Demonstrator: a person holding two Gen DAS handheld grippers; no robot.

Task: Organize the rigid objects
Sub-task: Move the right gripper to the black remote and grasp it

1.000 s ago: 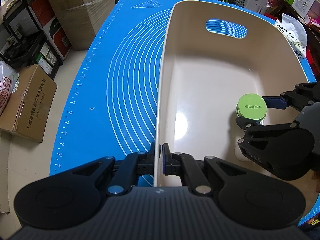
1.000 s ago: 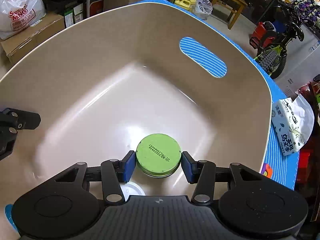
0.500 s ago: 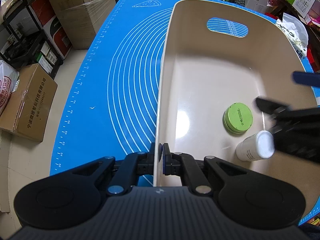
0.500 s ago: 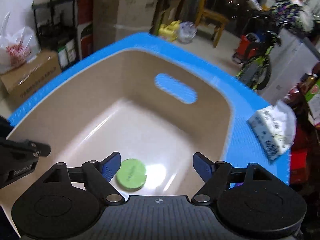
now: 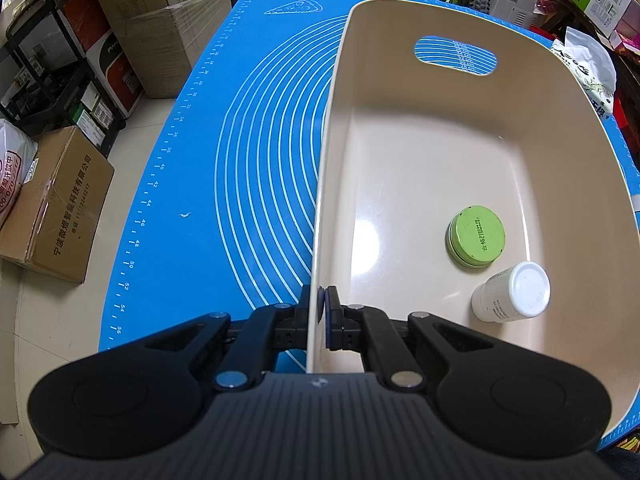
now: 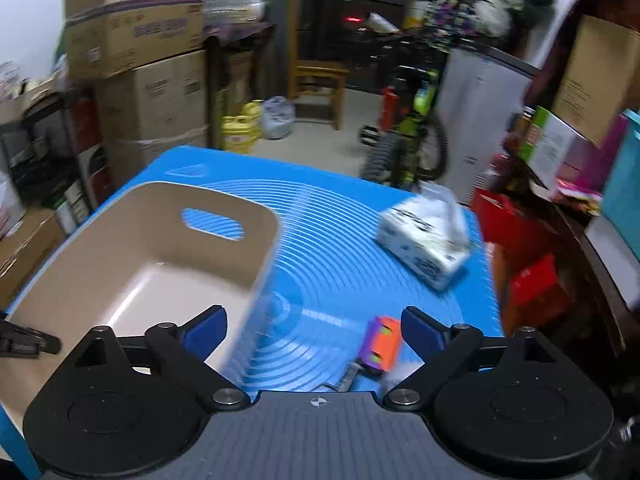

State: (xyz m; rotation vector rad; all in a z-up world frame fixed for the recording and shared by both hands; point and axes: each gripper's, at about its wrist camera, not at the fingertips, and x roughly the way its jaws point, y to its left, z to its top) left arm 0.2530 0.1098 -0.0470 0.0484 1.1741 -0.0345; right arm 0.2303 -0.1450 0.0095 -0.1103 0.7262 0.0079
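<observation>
A beige plastic bin (image 5: 332, 128) stands on a blue mat (image 5: 240, 160). Inside it sit a green-lidded round tin (image 5: 476, 236) and a white bottle (image 5: 512, 292) with a white cap, side by side near the right wall. My left gripper (image 5: 319, 312) is shut on the bin's near left wall. My right gripper (image 6: 314, 326) is open and empty, raised above the mat to the right of the bin (image 6: 256, 248). An orange and purple toy (image 6: 382, 344) lies on the mat between its fingers in the right wrist view.
A tissue pack (image 6: 426, 246) lies on the mat at the far right; it also shows in the left wrist view (image 5: 588, 68). Cardboard boxes (image 5: 56, 200) and shelves stand on the floor to the left. A toy motorbike (image 6: 404, 140) stands beyond the table.
My right gripper let go of the green tin in the bin, opened, rose out of the bin and swung right over the mat. My left gripper kept its hold on the wall.
</observation>
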